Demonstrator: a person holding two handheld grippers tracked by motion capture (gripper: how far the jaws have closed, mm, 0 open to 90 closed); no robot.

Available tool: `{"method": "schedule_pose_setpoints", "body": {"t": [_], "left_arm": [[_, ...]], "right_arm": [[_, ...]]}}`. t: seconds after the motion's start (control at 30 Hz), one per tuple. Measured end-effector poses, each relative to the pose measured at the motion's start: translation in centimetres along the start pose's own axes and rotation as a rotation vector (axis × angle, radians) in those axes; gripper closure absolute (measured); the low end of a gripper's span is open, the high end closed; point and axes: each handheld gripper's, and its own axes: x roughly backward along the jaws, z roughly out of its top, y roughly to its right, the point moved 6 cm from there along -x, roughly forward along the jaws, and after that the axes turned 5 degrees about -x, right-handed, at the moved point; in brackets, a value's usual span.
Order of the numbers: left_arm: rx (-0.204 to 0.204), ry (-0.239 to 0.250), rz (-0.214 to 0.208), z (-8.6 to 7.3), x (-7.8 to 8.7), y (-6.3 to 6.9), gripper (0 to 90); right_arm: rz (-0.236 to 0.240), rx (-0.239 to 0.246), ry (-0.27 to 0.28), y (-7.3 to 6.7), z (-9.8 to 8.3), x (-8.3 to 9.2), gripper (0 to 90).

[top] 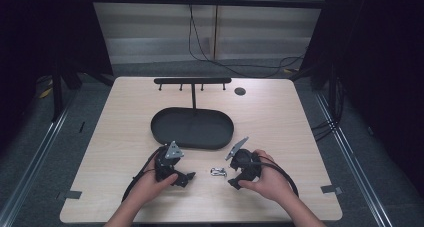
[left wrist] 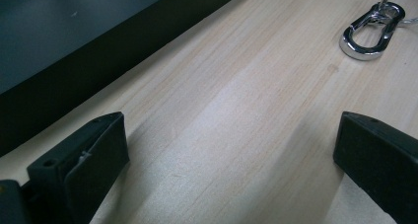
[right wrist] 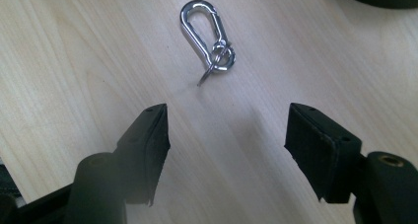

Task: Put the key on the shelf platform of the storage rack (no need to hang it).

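- The carabiner (right wrist: pixel 204 34) lies flat on the table (top: pixel 280 122) with a small ring on one end, at twelve o'clock from my right claw (right wrist: pixel 226 130) and between both claws in the high view.
- My right claw gapes wide, holding nothing; closing too high would likely skate the thin metal away.
- My left claw (left wrist: pixel 226 150) is also spread and empty, carabiner at two o'clock.
- The black tray (top: pixel 192 128) sits at twelve o'clock; a nudge could send it there.

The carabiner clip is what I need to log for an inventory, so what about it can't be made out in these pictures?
- High view: carabiner too small; its shape is unreadable.
- Left gripper view: carabiner has its ring end cut off by the frame's edge.
- Right gripper view: carabiner shows whole, but any markings are too small to tell.
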Motion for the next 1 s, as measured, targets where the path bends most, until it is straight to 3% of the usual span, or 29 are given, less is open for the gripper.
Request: {"method": "schedule_pose_setpoints", "body": {"t": [0.27, 0.57, 0.87, 0.97, 1.0], "left_arm": [[0.000, 0.000, 0.000, 0.0, 0.0, 0.0, 0.0], [-0.001, 0.000, -0.001, 0.0, 0.0, 0.0, 0.0], [-0.002, 0.001, -0.001, 0.0, 0.0, 0.0, 0.0], [-0.002, 0.000, 0.000, 0.0, 0.0, 0.0, 0.0], [-0.002, 0.000, -0.003, 0.0, 0.0, 0.0, 0.0]], "right_arm": [[0.002, 0.043, -0.046, -0.1, 1.7, -0.4, 35.6], [0.016, 0.113, -0.120, -0.3, 3.8, -2.5, 41.8], [0.049, 0.144, -0.163, -0.1, 4.6, -4.0, 50.1], [0.071, 0.138, -0.159, -0.1, 4.9, -4.1, 56.5], [0.079, 0.139, -0.162, -0.2, 5.1, -4.0, 68.8]]}}
